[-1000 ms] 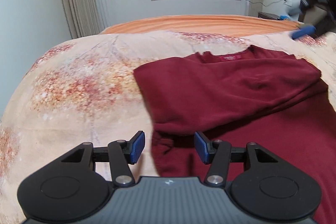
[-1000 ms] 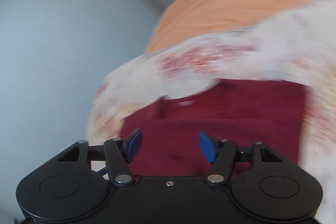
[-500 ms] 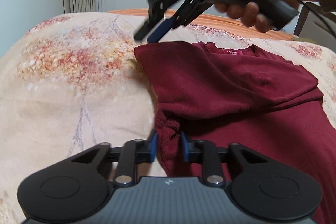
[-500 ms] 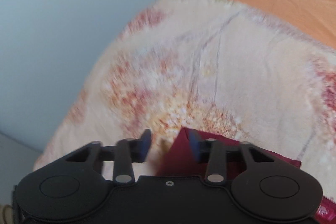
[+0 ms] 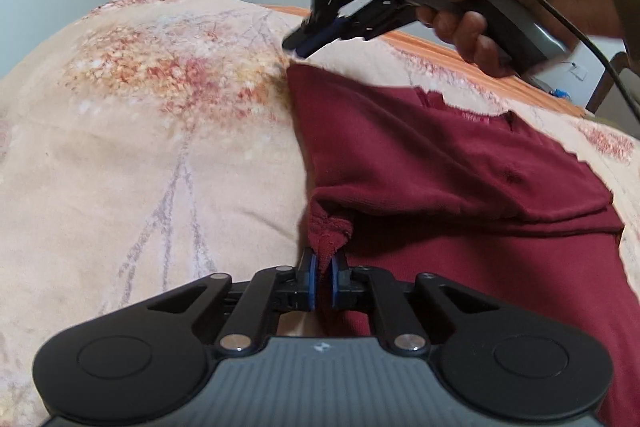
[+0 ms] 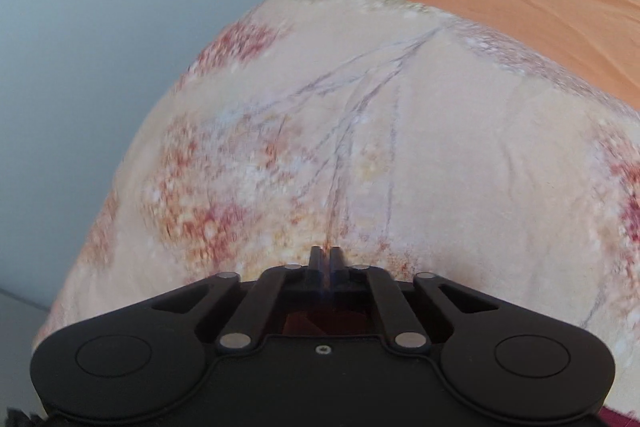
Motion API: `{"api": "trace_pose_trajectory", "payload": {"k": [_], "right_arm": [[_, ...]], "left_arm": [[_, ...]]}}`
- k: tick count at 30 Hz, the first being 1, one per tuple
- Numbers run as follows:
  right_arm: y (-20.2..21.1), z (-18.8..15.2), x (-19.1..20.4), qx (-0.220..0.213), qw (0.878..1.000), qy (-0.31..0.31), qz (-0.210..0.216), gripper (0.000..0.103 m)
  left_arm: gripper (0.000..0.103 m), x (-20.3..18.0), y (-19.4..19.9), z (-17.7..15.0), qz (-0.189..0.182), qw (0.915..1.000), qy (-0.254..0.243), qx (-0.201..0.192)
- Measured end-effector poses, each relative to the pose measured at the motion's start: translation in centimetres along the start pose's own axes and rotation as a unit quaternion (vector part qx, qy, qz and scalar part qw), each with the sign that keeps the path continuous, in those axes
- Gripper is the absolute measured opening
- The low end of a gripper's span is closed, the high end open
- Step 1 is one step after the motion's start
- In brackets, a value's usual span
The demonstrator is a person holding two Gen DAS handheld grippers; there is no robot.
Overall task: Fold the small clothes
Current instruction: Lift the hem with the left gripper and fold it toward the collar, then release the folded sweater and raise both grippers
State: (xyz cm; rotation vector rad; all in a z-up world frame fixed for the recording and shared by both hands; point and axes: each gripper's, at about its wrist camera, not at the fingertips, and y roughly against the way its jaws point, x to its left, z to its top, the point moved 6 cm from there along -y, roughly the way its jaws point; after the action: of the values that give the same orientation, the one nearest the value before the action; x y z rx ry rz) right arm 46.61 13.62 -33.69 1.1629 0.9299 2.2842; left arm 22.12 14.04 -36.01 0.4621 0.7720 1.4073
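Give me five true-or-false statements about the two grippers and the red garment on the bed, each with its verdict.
1. The left gripper is shut on the dark red garment. True.
2. The right gripper is at the garment's far corner. True.
3. The garment is blue. False: dark red.
4. The garment lies on a bare wooden floor. False: on a floral blanket.
5. The left gripper's jaws are wide open. False: closed on bunched fabric.

The dark red knitted garment [image 5: 460, 163] lies on the floral fleece blanket [image 5: 160, 147] covering the bed, ahead and right of the left gripper [image 5: 322, 277]. The right gripper [image 5: 304, 45] sits at the garment's far left corner, the plain orange bedsheet [image 6: 540, 7] beyond.
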Motion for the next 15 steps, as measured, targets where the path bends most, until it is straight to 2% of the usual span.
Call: {"api": "trace_pose_trajectory", "payload": {"k": [2, 4, 7, 9, 10, 13, 15], "right_arm": [[3.0, -0.5, -0.2, -0.04, 0.999, -0.015, 0.033, 0.035], [6.2, -2.2, -1.0, -0.07, 0.997, -0.012, 0.041, 0.044], [9.4, -6.9, -3.4, -0.085, 0.995, -0.023, 0.037, 0.049], [10.6, -10.7, -5.8, -0.079, 0.996, -0.042, 0.016, 0.05], [11.1, -12.2, -7.0, -0.076, 0.996, -0.055, 0.004, 0.05], [13.5, -16.5, -11.0, -0.081, 0.992, -0.093, -0.04, 0.05], [15.9, -18.9, -14.1, -0.093, 0.985, -0.133, -0.066, 0.049]], "left_arm": [[0.018, 0.7, 1.3, 0.6, 0.001, 0.9998, 0.009, -0.016], [0.02, 1.5, 2.5, 1.2, 0.0, 0.999, 0.027, -0.034], [0.021, 2.0, 3.1, 3.1, -0.012, 0.9975, 0.043, -0.054], [0.027, 1.4, 2.4, 4.8, -0.026, 0.9971, 0.04, -0.059], [0.034, 1.0, 1.9, 5.6, -0.031, 0.9971, 0.035, -0.061], [0.036, -1.6, -0.7, 7.7, -0.053, 0.9972, -0.002, -0.054], [0.038, -3.8, -2.9, 8.0, -0.063, 0.9965, -0.046, -0.032]]}}
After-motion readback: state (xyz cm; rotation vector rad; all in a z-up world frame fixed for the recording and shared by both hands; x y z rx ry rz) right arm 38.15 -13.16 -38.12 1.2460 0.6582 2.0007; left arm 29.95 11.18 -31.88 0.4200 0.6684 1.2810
